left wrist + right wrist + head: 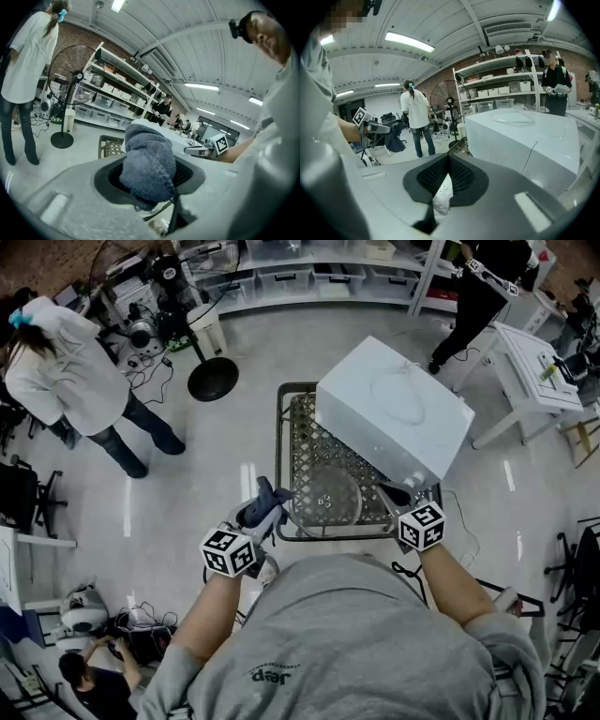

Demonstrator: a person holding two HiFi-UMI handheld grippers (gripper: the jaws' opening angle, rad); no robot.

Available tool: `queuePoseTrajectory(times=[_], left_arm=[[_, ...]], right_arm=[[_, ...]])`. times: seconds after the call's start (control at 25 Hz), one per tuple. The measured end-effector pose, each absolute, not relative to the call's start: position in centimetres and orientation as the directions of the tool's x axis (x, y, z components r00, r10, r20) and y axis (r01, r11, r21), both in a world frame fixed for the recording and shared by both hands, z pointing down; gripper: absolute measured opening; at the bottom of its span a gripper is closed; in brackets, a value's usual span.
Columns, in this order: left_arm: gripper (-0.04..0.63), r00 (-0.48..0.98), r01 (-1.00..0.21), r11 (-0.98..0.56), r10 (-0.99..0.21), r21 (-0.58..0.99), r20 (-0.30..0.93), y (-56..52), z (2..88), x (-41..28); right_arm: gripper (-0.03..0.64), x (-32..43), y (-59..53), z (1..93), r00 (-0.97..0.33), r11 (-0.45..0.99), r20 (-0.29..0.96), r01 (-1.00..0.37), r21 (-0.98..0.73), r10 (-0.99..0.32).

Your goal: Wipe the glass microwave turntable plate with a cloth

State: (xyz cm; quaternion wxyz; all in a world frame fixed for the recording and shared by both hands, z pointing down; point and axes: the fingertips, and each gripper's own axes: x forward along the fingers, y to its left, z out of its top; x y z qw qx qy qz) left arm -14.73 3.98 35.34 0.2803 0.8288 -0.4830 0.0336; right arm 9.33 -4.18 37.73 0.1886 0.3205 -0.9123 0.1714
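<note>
My left hand-held gripper [150, 177] is clamped on one knitted blue-grey cloth [149, 152], which is bunched into a soft lump. My right hand-held gripper [447, 174] has its ribbed dark pads pressed together. Only the head view shows the one round, clear glass plate [328, 495]. It lies flat on the metal lattice surface [314, 442] between my two hand-held grippers, near one boxy white microwave [394, 409].
</note>
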Motion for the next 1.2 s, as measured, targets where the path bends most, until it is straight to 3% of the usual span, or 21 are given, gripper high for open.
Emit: queuePoseTrajectory(times=[1.2], left_arm=[[0.192, 0.536, -0.818, -0.393, -0.786, 0.419, 0.309, 4.6, 33.9, -14.4]], right_arm=[[0.008, 9.1, -3.7, 37.0, -0.723, 0.77, 0.478, -0.623, -0.137, -0.499]])
